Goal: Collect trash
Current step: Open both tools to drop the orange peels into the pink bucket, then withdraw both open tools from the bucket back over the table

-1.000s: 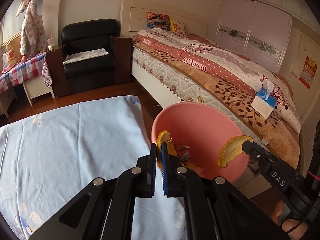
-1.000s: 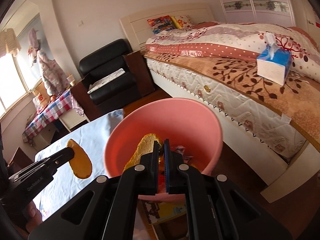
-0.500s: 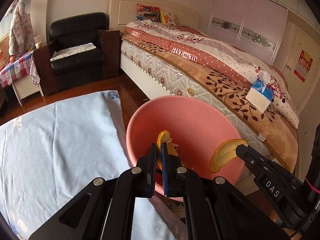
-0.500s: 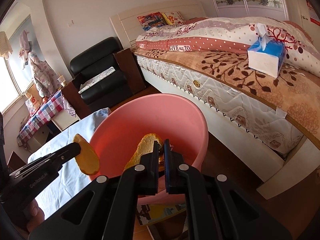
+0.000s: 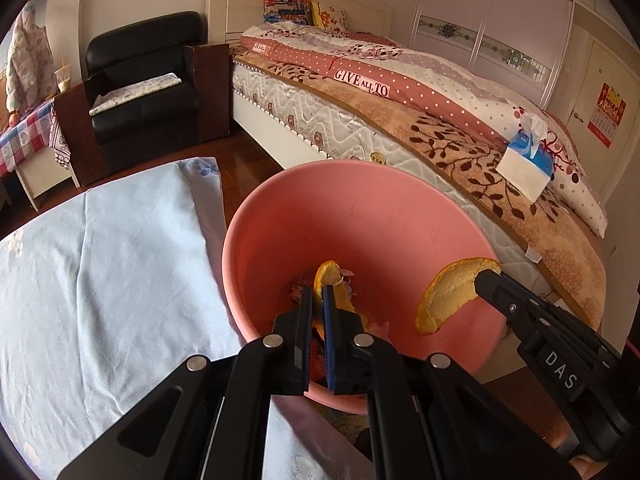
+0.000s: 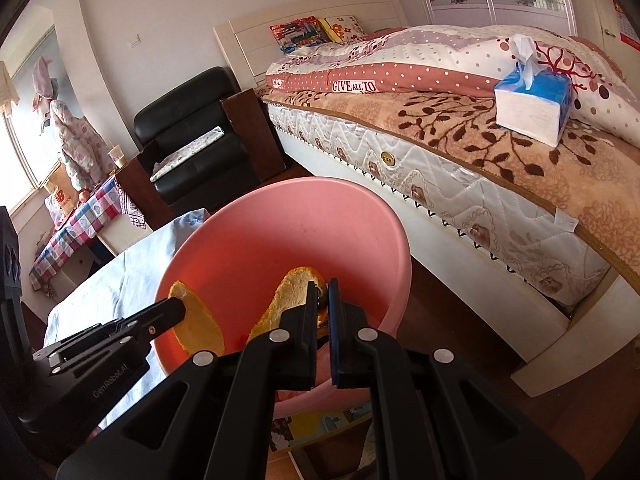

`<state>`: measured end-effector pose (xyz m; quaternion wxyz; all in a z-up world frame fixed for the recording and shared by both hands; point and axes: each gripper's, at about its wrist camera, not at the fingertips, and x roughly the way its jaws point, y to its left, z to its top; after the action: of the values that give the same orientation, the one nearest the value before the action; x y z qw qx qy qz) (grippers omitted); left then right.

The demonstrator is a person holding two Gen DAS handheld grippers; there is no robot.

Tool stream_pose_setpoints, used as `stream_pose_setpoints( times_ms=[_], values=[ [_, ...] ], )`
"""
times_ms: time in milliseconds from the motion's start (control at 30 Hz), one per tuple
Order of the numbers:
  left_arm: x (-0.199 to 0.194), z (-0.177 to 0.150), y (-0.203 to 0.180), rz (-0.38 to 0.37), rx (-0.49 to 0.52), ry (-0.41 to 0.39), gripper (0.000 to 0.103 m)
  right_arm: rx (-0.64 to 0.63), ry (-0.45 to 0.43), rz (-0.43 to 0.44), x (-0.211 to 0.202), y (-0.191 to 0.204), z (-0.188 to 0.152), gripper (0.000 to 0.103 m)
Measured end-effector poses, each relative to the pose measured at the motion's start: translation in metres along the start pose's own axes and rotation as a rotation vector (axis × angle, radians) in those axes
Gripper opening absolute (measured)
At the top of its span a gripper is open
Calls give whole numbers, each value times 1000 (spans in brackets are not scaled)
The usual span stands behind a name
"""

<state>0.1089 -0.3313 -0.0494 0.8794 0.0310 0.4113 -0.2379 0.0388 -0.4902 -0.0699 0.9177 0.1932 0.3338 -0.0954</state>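
Both the left tongs (image 5: pixel 318 304) and right tongs (image 6: pixel 322 296) clamp orange peels over the pink bin (image 5: pixel 280 184) beside the desk (image 5: pixel 100 272); releasing near its rim could spill them onto the floor.

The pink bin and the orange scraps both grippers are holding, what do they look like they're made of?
The pink bin looks like moulded plastic: one even colour, smooth matte wall, thin rounded rim. The scraps look like orange peel: the left gripper pinches a piece, the right gripper another, each with an orange skin side and a pale, pithy inner side.
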Motion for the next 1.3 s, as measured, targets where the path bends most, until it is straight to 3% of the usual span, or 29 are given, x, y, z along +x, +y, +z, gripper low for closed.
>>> stream_pose_setpoints(
  times_ms=[267,400,533,867,1033,1300],
  values=[
    [0,1,-1,3,0,-11,11,1,4,0,3,-1,1,5],
    [-3,1,-2,12,-1,-23,33,-2,4,-3,3,0,1,5],
    [-5,3,-1,13,-7,-30,40,-5,3,-6,7,-1,2,5],
    [-12,4,2,21,-15,-49,44,16,27,19,13,1,3,7],
    [-18,4,4,25,-13,-64,46,14,22,25,10,3,2,18],
    [-29,3,9,27,-19,-81,47,-14,2,43,1,11,5,22]
  ],
)
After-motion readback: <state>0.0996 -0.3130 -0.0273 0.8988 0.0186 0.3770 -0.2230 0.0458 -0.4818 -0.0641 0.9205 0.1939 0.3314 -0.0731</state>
